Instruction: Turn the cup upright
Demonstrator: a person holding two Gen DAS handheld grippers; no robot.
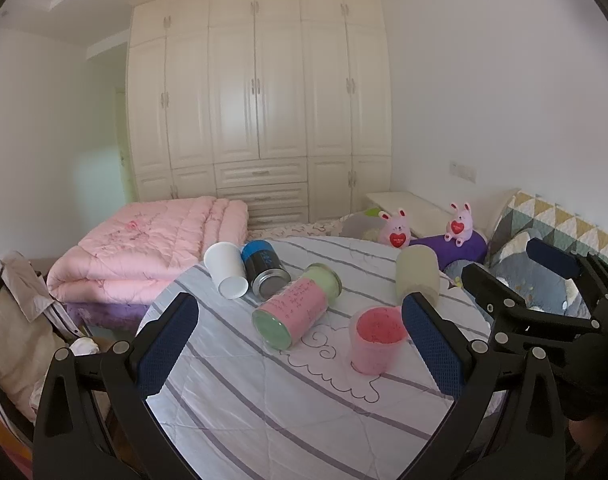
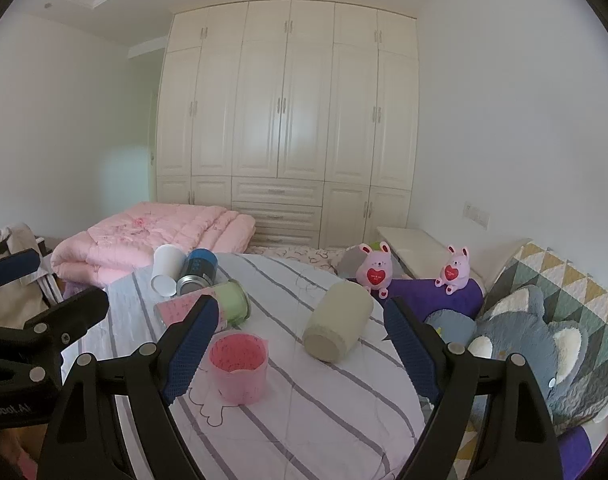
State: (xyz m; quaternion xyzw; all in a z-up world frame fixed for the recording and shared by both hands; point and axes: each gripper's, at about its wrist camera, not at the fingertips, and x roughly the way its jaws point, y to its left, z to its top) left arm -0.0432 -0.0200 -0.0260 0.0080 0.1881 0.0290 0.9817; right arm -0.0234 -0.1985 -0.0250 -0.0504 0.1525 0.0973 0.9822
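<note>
Several cups lie on a round table with a striped cloth (image 1: 263, 400). A pink cup (image 1: 377, 338) (image 2: 239, 366) stands upright, mouth up. A pink-and-green cup (image 1: 293, 310) (image 2: 207, 308), a beige cup (image 1: 418, 274) (image 2: 338, 326), a white cup (image 1: 225, 270) (image 2: 167, 268) and a blue-and-black can (image 1: 263, 268) (image 2: 196, 272) lie on their sides. My left gripper (image 1: 299, 344) is open and empty above the near table, just this side of the pink-and-green cup. My right gripper (image 2: 299, 352) is open and empty, the beige cup lying between its fingers farther off.
A folded pink quilt (image 1: 151, 248) lies on the bed behind the table. Two pink plush rabbits (image 2: 374, 268) and a purple cushion (image 2: 436, 300) sit at the back right. A grey plush toy (image 2: 536, 340) lies at the right. A chair with clothes (image 1: 19, 320) stands at the left.
</note>
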